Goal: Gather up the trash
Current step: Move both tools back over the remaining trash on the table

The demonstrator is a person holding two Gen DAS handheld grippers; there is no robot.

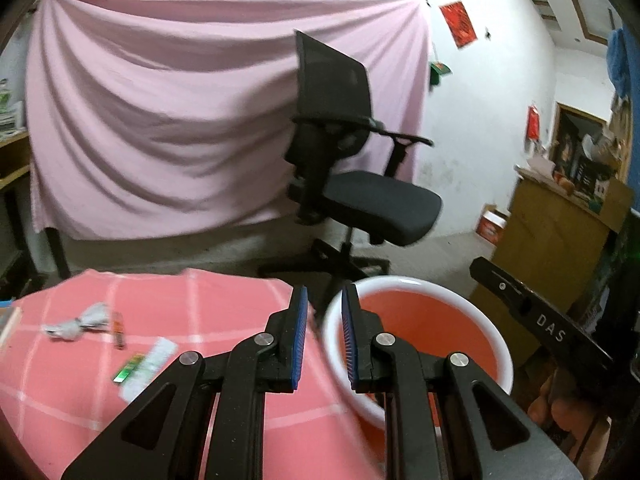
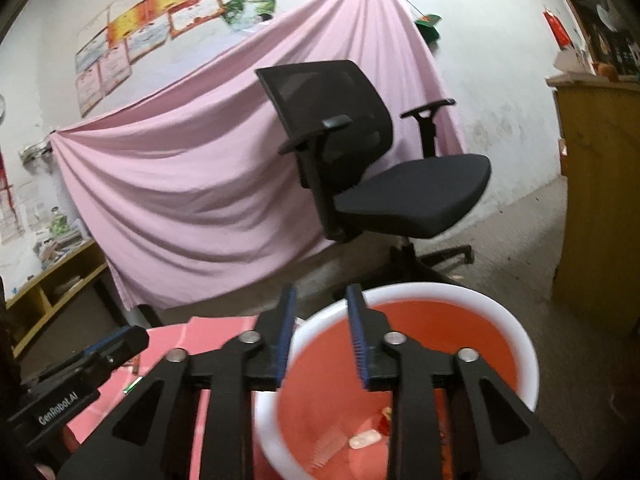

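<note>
A red bin with a white rim [image 1: 424,284] [image 2: 524,344] stands beside the pink checked table [image 1: 140,304]. Small trash pieces [image 2: 366,438] lie on its bottom. My left gripper [image 1: 325,340] is open and empty, over the table's right edge next to the bin's rim. My right gripper [image 2: 322,340] is open and empty, above the bin's left rim. On the table lie a crumpled grey wrapper [image 1: 78,322], a thin orange stick wrapper [image 1: 117,332], a white wrapper [image 1: 148,368] and a small green packet [image 1: 127,368]. The left gripper's body [image 2: 76,376] shows at the right wrist view's lower left.
A black office chair [image 1: 352,176] [image 2: 372,168] stands behind the bin. A pink sheet [image 1: 180,120] hangs on the wall. A wooden cabinet [image 1: 560,248] [image 2: 600,184] is at the right. Low wooden shelves [image 2: 52,288] are at the left.
</note>
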